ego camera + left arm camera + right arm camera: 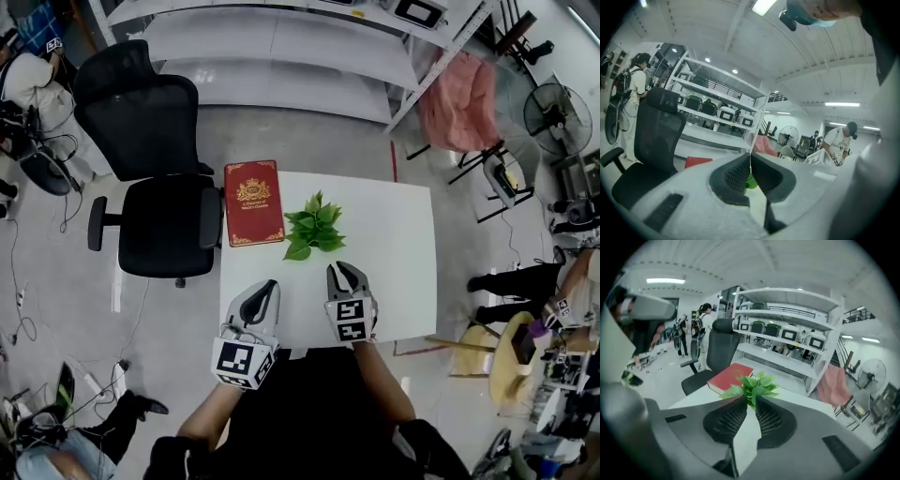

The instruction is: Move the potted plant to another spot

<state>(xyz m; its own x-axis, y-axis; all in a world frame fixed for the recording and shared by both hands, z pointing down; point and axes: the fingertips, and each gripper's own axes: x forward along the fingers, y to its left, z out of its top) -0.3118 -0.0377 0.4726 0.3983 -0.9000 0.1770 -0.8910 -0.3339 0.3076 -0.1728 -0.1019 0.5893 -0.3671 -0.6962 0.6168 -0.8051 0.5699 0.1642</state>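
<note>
The potted plant point(312, 227) stands mid-table on the white table point(398, 234); from above only its green leaves show and the pot is hidden. My left gripper point(270, 284) hovers over the table's front part, below and left of the plant, with its jaws closed tip to tip and nothing between them. My right gripper point(343, 269) sits just below the plant, its jaws a narrow gap apart and empty. In the right gripper view the plant point(752, 385) rises straight ahead past the right gripper point(751, 400). In the left gripper view a bit of green leaf point(750, 180) peeks under the left gripper point(750, 157).
A red book point(253, 202) lies at the table's back left corner, beside the plant. A black office chair point(159, 187) stands off the table's left side. White shelving point(281, 37) runs behind. A person point(534, 281) works off to the right.
</note>
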